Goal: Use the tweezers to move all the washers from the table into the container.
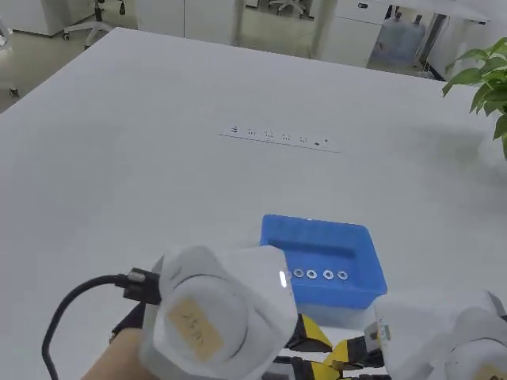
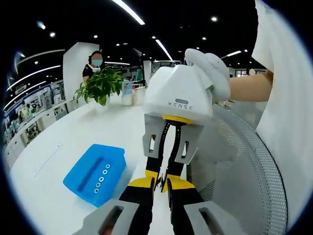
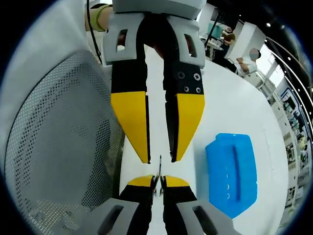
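Nearest of all, the right gripper [image 3: 159, 180], fingers squeezed almost closed on the thin metal tweezers [image 3: 160, 166], pinched between the yellow tips. Right in front, tip to tip with it, the left gripper [image 3: 159, 159], fingers a little way apart, gripping nothing, with the tweezers' point just at the gap between their tips. Under both, the white worktop [image 1: 158, 158]. Off to one side, grey mesh [image 3: 58, 147] full of small holes. A bit farther along the worktop, the blue container [image 1: 317, 237], with four washers [image 1: 328, 275] inside, lined up in a row by its near wall. Farther on, a flat strip of sockets [image 1: 281, 138] set in the worktop, well apart from the container. At the far right edge, green plant leaves [image 1: 485, 79]. Way at the back, past the worktop, a big water bottle [image 1: 394, 39].
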A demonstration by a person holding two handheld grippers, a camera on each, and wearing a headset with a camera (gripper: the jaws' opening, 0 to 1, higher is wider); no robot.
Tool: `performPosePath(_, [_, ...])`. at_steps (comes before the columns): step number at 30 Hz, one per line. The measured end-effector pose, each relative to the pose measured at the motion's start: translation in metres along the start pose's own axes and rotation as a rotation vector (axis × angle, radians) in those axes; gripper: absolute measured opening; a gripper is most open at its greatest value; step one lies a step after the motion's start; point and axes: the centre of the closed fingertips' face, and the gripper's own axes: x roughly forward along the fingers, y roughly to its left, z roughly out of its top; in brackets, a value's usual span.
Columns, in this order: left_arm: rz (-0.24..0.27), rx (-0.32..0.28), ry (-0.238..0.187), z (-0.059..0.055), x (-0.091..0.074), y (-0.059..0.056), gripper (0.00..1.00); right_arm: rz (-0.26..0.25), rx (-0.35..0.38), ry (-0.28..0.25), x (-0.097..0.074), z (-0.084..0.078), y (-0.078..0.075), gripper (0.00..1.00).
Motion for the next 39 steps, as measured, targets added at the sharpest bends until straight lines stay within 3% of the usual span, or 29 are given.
performPosePath(4, [-0.010, 0.049, 0.015, -0.002, 0.008, -0.003, 0.00, 0.003, -0.008, 0.022, 0.000, -0.007, 0.001, 0.03])
performPosePath(9, [-0.006, 0.058, 0.012, 0.001, 0.012, -0.001, 0.00, -0.008, 0.009, 0.010, -0.002, -0.008, -0.001, 0.03])
performPosePath(13, [0.007, 0.096, 0.074, -0.008, 0.010, 0.004, 0.00, -0.027, 0.030, 0.007, 0.000, -0.011, -0.004, 0.03])
performPosePath(16, [-0.005, 0.097, 0.095, -0.015, 0.010, 0.003, 0.00, -0.027, 0.073, -0.021, 0.004, -0.010, -0.002, 0.04])
performPosePath(22, [0.001, 0.054, 0.132, -0.032, 0.006, 0.008, 0.00, -0.061, 0.368, -0.240, -0.008, 0.001, 0.000, 0.15])
performPosePath(26, [-0.002, 0.043, 0.187, -0.050, 0.006, 0.010, 0.00, -0.121, 0.484, -0.283, -0.022, -0.013, 0.000, 0.21])
performPosePath(33, [-0.035, 0.029, 0.324, -0.083, 0.013, 0.011, 0.00, -0.348, 0.747, -0.352, -0.060, -0.054, -0.017, 0.33])
performPosePath(37, [-0.044, 0.051, 0.402, -0.094, 0.018, 0.012, 0.00, -0.435, 0.845, -0.404, -0.077, -0.067, -0.025, 0.34])
performPosePath(39, [-0.051, 0.048, 0.431, -0.098, 0.020, 0.011, 0.00, -0.455, 0.891, -0.406, -0.080, -0.072, -0.026, 0.34])
